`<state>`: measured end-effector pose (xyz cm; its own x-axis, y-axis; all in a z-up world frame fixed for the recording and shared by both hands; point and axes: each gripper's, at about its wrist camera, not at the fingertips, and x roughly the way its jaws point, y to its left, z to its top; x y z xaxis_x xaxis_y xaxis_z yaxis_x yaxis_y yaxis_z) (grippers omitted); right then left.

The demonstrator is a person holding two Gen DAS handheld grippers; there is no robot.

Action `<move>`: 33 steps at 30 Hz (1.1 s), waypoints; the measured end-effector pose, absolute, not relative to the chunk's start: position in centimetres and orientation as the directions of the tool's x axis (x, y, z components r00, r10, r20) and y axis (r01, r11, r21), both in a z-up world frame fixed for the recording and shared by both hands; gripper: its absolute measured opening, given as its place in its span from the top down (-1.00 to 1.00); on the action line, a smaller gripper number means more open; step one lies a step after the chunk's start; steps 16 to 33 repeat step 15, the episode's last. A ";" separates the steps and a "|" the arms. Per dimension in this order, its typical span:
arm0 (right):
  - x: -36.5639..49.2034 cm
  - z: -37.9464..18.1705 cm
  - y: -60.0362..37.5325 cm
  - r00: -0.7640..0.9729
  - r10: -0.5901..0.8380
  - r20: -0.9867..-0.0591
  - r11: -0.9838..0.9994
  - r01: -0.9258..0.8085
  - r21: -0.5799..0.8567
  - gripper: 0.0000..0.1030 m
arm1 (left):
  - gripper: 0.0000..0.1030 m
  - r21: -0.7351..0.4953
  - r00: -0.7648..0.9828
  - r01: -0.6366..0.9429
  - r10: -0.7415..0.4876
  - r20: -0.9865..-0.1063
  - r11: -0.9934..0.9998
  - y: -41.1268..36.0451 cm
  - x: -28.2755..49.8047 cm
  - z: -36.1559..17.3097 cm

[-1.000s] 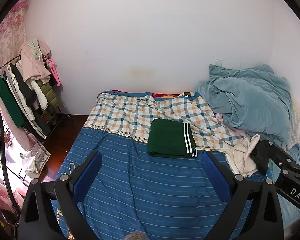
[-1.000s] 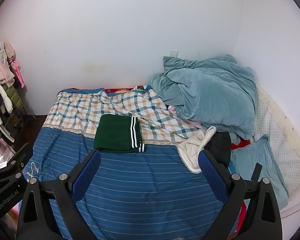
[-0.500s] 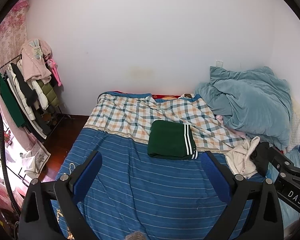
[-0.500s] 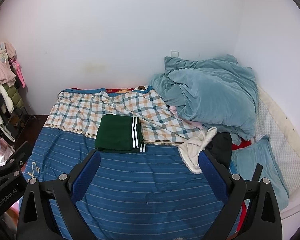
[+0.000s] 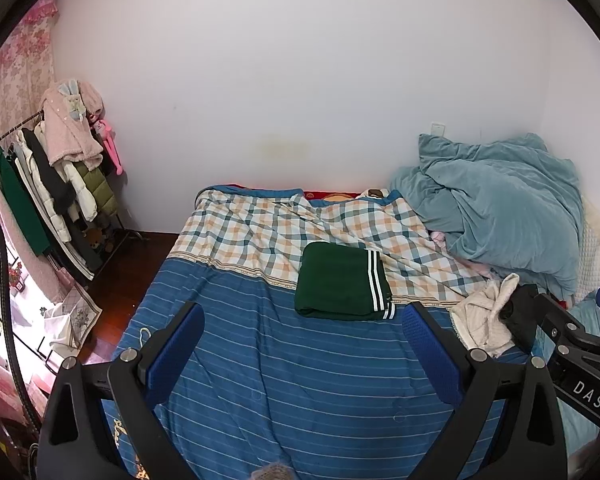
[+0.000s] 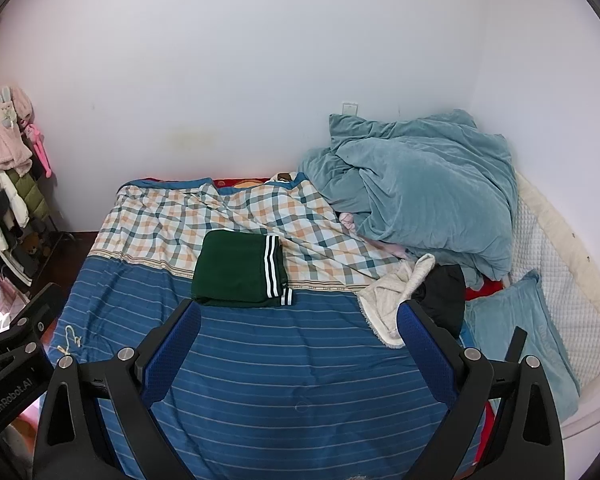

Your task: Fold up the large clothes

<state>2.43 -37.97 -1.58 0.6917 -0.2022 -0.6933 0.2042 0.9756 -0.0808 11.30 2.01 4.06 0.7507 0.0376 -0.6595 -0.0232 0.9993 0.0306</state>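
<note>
On the bed [image 5: 300, 392], left gripper [image 5: 302, 344] wide open, empty; green garment [image 5: 342, 280] mid-bed already folded; right gripper [image 6: 298, 338] wide open, empty; cream and black clothes [image 6: 396, 300] at right look unfolded, likely next.

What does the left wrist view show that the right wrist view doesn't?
Only the left wrist view shows the pink floral curtain and the full clothes rack. Only the right wrist view shows the blue pillow and white quilted pad. Both show the folded green garment, the teal duvet and open claws over the bed.
</note>
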 end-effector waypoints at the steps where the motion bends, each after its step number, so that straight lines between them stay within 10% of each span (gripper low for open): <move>1: 2.4 -1.6 -38.0 0.692 -0.201 -0.693 0.976 0.204 -0.079 -0.94 | -0.96 0.031 0.751 -0.022 0.037 -0.660 0.999 2.1 11.3 4.2; 33: 2.5 -1.1 -38.0 0.695 -0.202 -0.690 0.976 0.205 -0.079 -0.94 | -0.96 0.035 0.759 -0.026 0.042 -0.649 0.999 1.8 10.8 4.3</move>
